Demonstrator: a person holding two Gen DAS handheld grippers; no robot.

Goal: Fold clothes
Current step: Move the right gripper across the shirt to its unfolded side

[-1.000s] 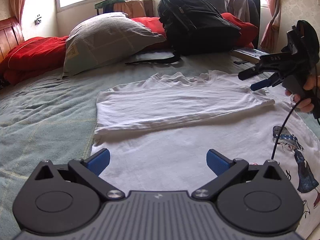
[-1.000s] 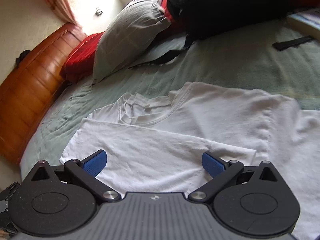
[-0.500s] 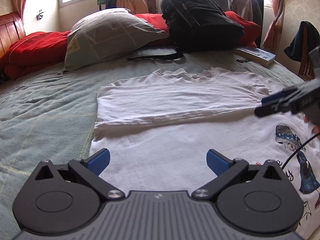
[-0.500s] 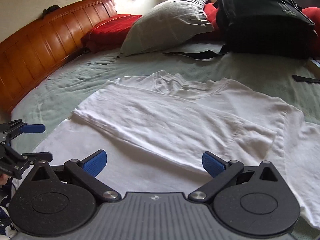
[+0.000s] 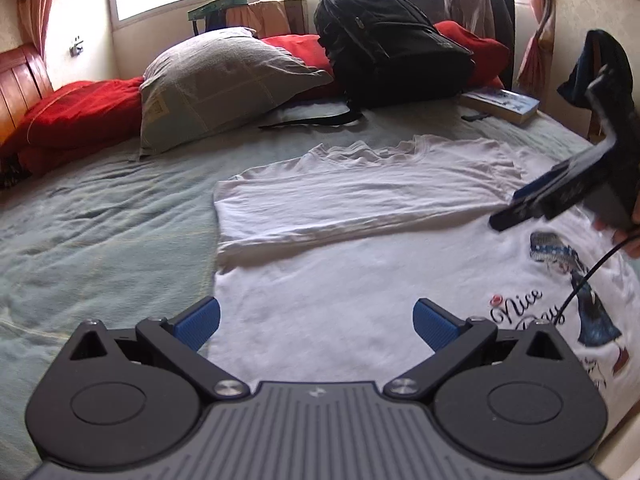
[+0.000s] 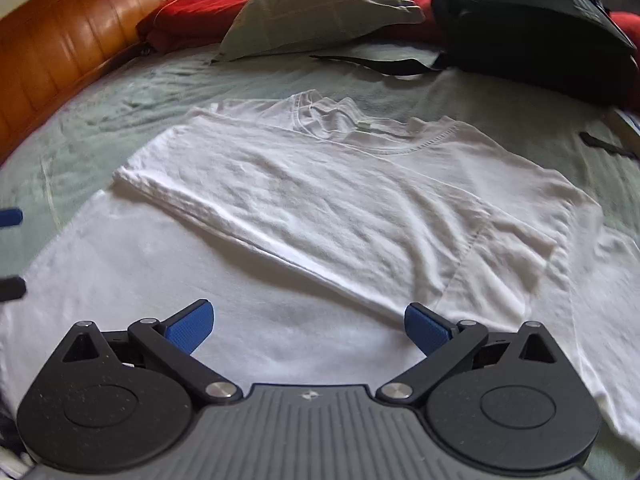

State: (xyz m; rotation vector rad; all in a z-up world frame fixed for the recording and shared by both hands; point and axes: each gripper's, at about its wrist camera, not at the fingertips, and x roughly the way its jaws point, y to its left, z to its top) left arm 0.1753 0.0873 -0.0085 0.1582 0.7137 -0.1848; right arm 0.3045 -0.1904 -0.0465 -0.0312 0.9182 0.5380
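The white cotton T-shirt with a printed figure [image 5: 360, 280] lies on the green-sheeted bed [image 5: 100, 232], far side folded inward, near side still flat. Left gripper [image 5: 316, 318] and right gripper [image 6: 308, 326] hover with jaws wide, empty.

The shirt [image 5: 360, 292] runs off the right edge, its print [image 5: 576, 280] cut there. The left tool [image 6: 8, 252] shows only two fingertips at the left edge. The book [image 6: 624, 126] is cropped and blurred at the right.
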